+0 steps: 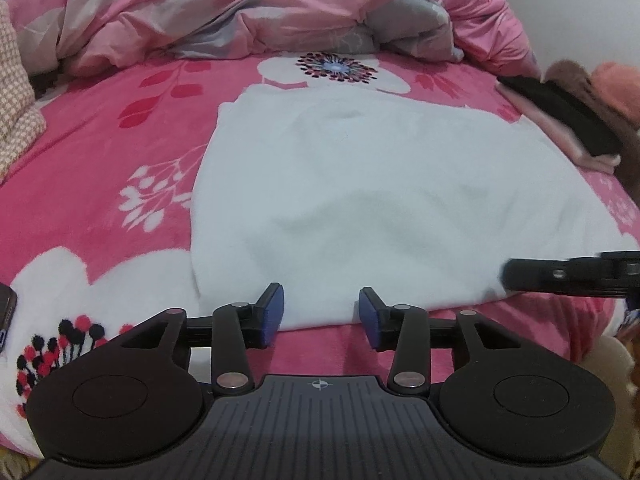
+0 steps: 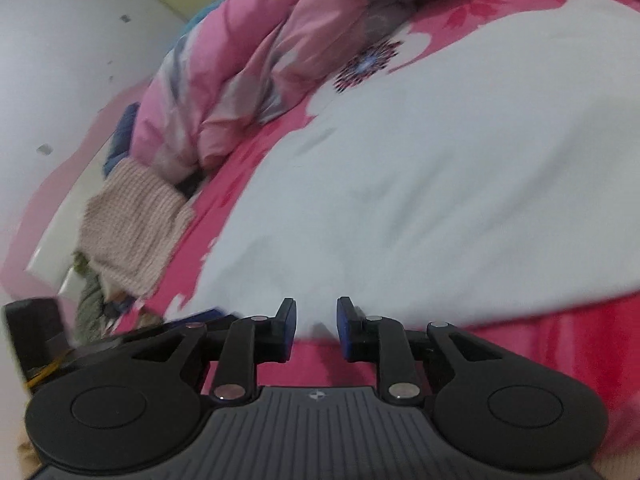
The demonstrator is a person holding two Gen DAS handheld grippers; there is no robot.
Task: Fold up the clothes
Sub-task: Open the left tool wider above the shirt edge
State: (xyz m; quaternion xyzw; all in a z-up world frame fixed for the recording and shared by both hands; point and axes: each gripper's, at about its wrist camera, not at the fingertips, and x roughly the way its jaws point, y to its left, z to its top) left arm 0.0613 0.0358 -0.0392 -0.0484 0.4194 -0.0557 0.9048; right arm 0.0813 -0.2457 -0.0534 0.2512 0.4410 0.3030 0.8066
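Observation:
A white garment (image 1: 360,184) lies spread flat on the pink flowered bedcover (image 1: 100,152). My left gripper (image 1: 321,300) hovers at the garment's near edge with its blue pads (image 1: 274,312) apart, and only the cloth's hem and the bedcover show between them. From the right, my right gripper (image 1: 560,276) reaches in over the garment's near right corner. In the right wrist view the right gripper (image 2: 317,312) stands at the edge of the white garment (image 2: 440,184). Its pads have a narrow gap and do not press on the cloth.
A crumpled pink and grey quilt (image 1: 248,16) is heaped along the back. A pink knit garment (image 2: 132,224) lies at the left, beside the white wall (image 2: 60,60). Folded black and pink clothes (image 1: 560,120) with plush items are stacked at the right. A phone (image 1: 5,316) pokes in at the left edge.

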